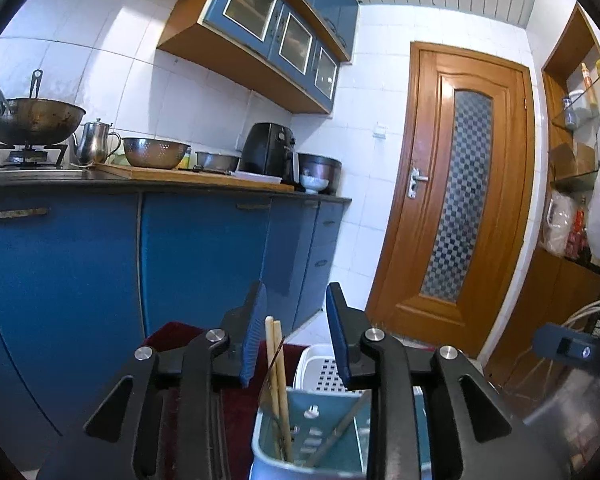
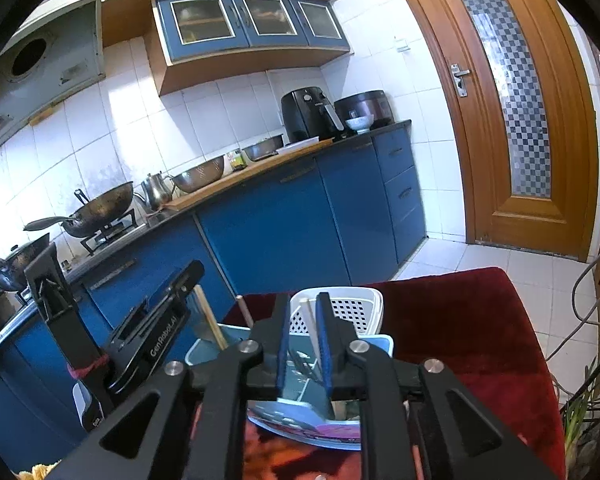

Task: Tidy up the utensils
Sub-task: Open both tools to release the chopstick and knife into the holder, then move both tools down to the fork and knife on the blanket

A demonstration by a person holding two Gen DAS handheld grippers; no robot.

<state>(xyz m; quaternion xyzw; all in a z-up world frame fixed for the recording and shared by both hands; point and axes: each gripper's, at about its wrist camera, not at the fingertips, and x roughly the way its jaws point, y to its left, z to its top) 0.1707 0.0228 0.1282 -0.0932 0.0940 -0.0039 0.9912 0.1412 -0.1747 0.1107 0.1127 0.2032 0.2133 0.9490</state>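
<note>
So the left gripper [image 1: 296, 336] has its jaws apart, and a pair of wooden chopsticks [image 1: 278, 384] stands loose between the blue pads, dropped into the pale blue utensil holder [image 1: 272, 460]. To the right, the right gripper [image 2: 303, 344] is parted a bit around a white chopstick [image 2: 313, 336], leaning in the same holder. A white perforated basket [image 2: 352, 308] sits just behind, on the red cloth [image 2: 480, 328].

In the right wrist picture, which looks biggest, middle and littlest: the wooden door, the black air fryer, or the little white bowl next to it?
As they look in that view, largest to smallest:
1. wooden door
2. black air fryer
3. white bowl
All three stand far off at roughly similar distance, so the order is likely true in real life too.
</note>
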